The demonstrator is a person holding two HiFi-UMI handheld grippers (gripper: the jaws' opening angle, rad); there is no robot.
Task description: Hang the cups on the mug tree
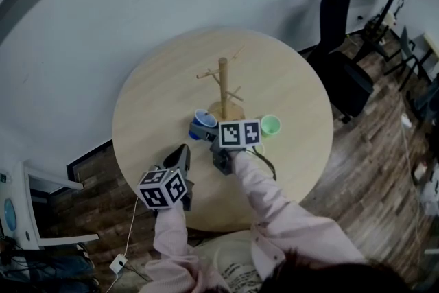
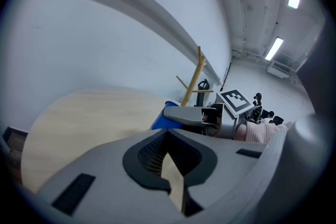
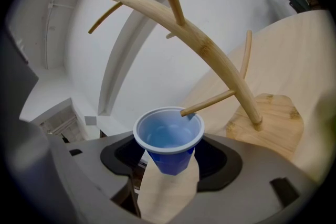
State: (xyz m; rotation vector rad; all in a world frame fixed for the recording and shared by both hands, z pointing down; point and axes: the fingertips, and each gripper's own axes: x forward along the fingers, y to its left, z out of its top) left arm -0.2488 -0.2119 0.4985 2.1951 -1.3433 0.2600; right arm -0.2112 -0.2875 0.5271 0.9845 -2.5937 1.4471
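1. The right gripper [image 1: 208, 136] grasps a blue plastic cup [image 3: 168, 140] tilted on its side, just beside the mug tree [image 1: 223, 89] base.
2. A low peg [image 3: 210, 104] tip touches the cup's rim.
3. The left gripper [image 1: 180, 156] is clenched on nothing, near the desk [image 1: 288, 79] edge.
4. A green cup [image 1: 270, 125] stands right of the base.
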